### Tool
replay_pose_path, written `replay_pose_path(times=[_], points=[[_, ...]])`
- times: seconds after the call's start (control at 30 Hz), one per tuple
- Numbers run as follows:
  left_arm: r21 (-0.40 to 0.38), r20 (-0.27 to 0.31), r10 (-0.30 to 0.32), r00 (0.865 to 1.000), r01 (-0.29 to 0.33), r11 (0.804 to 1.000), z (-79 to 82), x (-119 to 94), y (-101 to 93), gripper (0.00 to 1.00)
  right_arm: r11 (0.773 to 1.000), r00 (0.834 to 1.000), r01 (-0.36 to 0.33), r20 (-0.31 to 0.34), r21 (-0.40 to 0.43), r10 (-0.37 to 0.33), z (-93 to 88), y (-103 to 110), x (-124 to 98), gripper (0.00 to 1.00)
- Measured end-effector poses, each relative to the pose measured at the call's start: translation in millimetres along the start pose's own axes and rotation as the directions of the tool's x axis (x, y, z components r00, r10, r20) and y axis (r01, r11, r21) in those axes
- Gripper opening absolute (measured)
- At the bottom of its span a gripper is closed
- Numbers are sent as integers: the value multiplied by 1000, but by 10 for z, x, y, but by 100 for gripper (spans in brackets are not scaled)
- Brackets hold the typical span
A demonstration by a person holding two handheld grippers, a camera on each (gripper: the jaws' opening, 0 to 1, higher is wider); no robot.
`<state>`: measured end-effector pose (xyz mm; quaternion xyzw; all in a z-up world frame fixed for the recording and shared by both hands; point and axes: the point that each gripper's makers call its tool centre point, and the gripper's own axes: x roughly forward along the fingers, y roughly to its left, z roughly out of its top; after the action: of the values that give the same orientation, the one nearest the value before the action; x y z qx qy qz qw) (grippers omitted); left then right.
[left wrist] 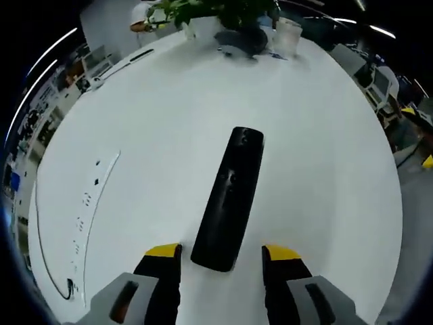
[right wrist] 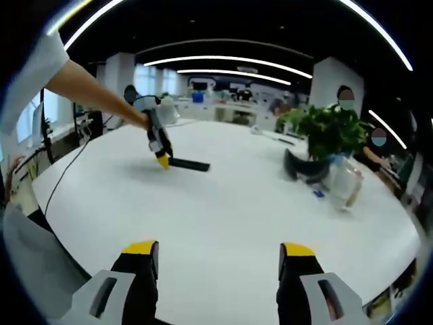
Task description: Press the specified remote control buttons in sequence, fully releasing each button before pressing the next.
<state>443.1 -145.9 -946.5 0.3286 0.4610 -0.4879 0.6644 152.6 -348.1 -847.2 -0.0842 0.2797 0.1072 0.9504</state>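
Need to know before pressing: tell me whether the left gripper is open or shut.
Open: left gripper jaws stand apart either side of the remote's near end, not touching it.

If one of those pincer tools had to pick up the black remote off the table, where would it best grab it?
Probably across the narrow width, near the end closest to the left hand-held gripper. The remote is long, slim and lies flat on the white table, so its long side edges suit two jaws. Those jaws stand open, either side of that near end, so coming straight down from above looks simplest.

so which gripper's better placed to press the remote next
Left, likely. The left gripper is open with the black remote control right ahead of its jaws; the right gripper hangs far back across the white table.
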Motion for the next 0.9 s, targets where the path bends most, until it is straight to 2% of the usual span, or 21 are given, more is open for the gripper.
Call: replay_pose_path(times=[0.03,0.07,0.13,0.3,0.37,0.43,0.5,0.7,0.9], points=[[6,-9,-3,1000,4,1000,-3,-8,4,48,1000,1000,1,1,-3,-1,1,-1,1,70],[66,-47,-19,999,23,998,-35,-24,-5,48,1000,1000,-2,-1,-3,2,-2,6,1,70],[95,-80,-25,996,33,995,-45,-25,2,47,1000,1000,-3,-3,-3,3,-7,8,1,69],[117,-114,-26,993,39,992,-42,-14,9,44,1000,1000,0,13,0,0,23,-1,-9,68],[154,-115,-33,993,51,987,-39,-16,16,39,1000,1000,-2,13,2,2,24,1,-8,67],[196,-113,-32,993,54,979,-43,-20,14,27,1000,1000,0,15,0,0,26,1,-10,67],[192,-118,-33,993,55,980,-46,-15,11,24,1000,1000,4,19,1,-4,33,-6,-13,67],[206,-165,5,986,29,978,-52,1,-16,22,1000,1000,6,29,5,-6,51,-12,-25,66],[175,-180,6,984,26,984,-93,-13,-96,22,1000,999,11,34,6,-11,59,-24,-35,66]])
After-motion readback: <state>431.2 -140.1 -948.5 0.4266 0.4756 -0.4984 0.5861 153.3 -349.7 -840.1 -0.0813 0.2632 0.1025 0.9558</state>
